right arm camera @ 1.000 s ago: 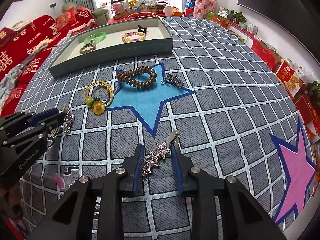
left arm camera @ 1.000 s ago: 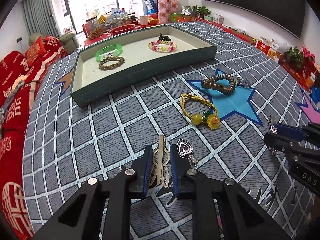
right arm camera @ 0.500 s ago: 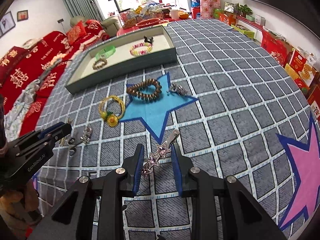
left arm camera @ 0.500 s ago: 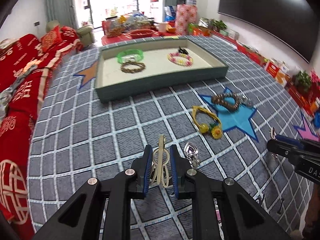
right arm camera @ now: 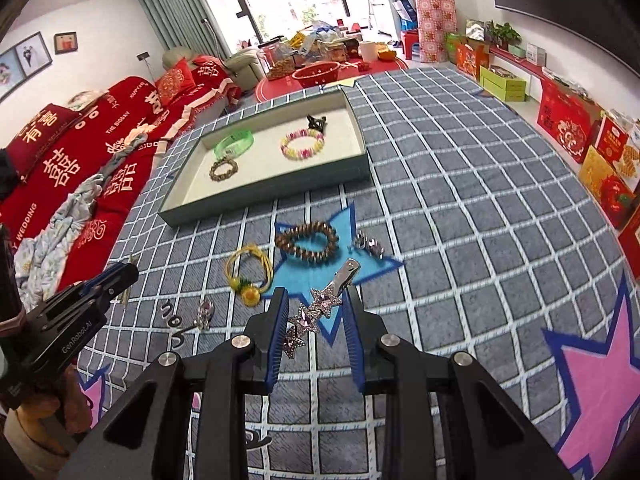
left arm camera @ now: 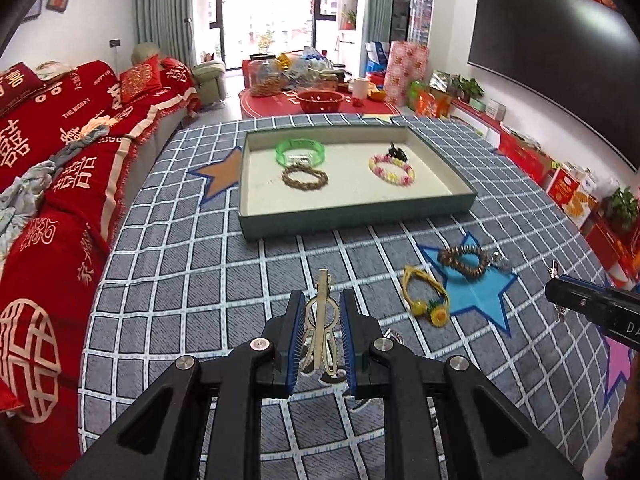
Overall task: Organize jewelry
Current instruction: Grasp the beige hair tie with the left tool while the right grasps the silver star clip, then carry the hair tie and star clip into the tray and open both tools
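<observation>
We count four pieces in the far tray (left arm camera: 256, 184); our left gripper (left arm camera: 320, 320) clamps one gold clip (left arm camera: 320, 316), our right gripper (right arm camera: 316, 312) one star clip (right arm camera: 320, 304).

Tray (left arm camera: 352, 222) ahead of left gripper (left arm camera: 320, 334), three bracelets (left arm camera: 305, 178) inside. Coiled bracelet (right arm camera: 307, 242), cord bracelet (right arm camera: 249, 270) on mat (right arm camera: 480, 216) between right gripper (right arm camera: 316, 316) and tray.

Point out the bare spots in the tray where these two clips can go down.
Tray: the whole near strip of floor along the front wall is bare, and so is the gap between the brown bracelet and the pastel bead bracelet. The far half is crowded: the green bangle sits against the brown bracelet there.
</observation>
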A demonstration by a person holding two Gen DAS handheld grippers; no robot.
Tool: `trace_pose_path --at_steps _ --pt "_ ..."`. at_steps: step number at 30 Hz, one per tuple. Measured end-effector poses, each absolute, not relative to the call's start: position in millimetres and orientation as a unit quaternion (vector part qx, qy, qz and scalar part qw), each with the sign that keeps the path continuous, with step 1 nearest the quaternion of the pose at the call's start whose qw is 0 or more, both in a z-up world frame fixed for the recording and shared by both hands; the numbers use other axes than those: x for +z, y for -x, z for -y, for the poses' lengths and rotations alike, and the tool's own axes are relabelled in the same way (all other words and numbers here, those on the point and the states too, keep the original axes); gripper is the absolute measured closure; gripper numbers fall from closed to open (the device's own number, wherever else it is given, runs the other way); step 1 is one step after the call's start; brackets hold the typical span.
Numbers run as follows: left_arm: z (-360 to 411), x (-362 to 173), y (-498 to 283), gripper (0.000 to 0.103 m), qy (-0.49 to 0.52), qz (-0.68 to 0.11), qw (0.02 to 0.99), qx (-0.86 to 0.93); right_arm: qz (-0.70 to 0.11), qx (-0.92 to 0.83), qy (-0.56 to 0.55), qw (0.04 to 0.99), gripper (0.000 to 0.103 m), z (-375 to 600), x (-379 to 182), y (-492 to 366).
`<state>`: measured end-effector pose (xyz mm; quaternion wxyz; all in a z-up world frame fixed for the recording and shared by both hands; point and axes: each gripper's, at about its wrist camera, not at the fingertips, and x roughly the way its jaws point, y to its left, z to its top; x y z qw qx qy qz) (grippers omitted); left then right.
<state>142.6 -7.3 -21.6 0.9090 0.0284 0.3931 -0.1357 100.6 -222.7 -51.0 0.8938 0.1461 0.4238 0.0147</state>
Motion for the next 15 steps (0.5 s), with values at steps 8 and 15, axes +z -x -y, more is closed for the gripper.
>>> trace_pose_path --at_steps 8,15 --pt "8 -15 -158 0.072 -0.03 -0.388 0.912 -0.127 -0.418 0.026 -0.135 0.898 0.073 230 -40 -129" --pt "11 -12 -177 0.072 -0.033 -0.386 0.914 -0.123 -0.411 0.037 -0.117 0.903 0.073 231 -31 -161"
